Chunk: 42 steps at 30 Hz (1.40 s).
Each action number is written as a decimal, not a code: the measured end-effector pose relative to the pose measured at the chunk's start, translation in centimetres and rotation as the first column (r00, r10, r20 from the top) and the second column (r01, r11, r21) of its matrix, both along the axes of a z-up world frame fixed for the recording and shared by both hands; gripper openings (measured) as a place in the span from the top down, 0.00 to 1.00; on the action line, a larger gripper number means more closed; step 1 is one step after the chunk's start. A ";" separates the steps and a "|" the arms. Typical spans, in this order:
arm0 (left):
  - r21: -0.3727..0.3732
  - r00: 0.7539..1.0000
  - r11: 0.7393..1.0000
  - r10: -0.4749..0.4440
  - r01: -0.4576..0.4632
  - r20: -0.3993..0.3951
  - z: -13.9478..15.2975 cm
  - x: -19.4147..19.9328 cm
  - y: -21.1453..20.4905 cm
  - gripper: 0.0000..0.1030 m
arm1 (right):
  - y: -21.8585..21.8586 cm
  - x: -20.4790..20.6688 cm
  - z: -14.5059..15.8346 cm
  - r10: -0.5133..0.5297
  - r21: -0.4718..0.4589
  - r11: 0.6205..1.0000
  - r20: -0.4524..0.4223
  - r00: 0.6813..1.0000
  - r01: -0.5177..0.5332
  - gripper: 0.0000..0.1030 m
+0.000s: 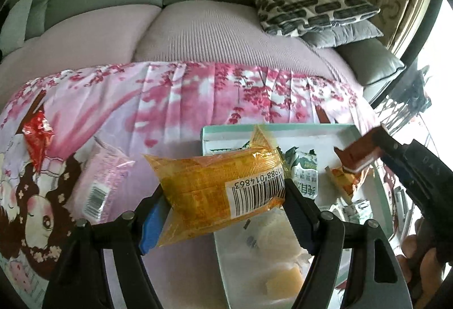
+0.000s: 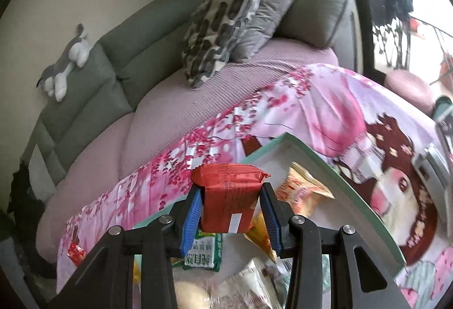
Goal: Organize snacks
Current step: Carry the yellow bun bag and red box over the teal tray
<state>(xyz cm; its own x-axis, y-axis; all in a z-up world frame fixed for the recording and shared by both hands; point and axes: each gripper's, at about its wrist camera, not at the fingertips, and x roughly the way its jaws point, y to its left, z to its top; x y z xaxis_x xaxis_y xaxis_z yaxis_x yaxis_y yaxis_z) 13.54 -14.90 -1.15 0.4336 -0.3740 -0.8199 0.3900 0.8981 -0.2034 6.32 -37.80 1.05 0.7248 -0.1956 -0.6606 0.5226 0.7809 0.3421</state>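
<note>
Two packets are in my grippers at once, and several more already lie in the tray, so I judge the sorting well under way but not finished. Working from the left of the left wrist view: a red foil packet (image 1: 38,139) lies at the left edge on the pink printed cloth (image 1: 175,99), and just right of it a pink packet (image 1: 97,184) with a barcode lies flat on the same cloth; both are outside the tray and, as I read it, yet to be collected. At centre my left gripper (image 1: 223,201) is clamped on a yellow packet (image 1: 218,190), its barcode facing the camera, held above the near left edge of the mint-rimmed tray (image 1: 283,128). Inside the tray I see a green-and-white packet (image 1: 304,176) and an orange packet (image 1: 344,181), with pale wrapped items at lower centre that I cannot identify. At the right edge my right gripper (image 2: 230,207) comes in gripping a red-brown packet (image 2: 229,201); its own view shows the fingers pressed to both sides, the packet hanging over the tray's contents. Both held packets, I judge, only need lowering and releasing into the tray.
</note>
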 end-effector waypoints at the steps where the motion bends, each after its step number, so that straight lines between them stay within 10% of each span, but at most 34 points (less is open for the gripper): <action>1: 0.002 1.000 1.000 0.001 -0.001 -0.005 -0.3 0.1 -0.1 0.25 | 0.3 0.4 -0.1 0.008 -0.016 1.000 0.007 1.000 -0.008 0.57; 42: 0.007 0.999 0.999 -0.043 0.042 0.014 -2.0 0.5 -4.2 0.24 | 2.2 -2.7 -3.2 0.075 0.069 0.996 -0.326 0.942 -0.056 0.57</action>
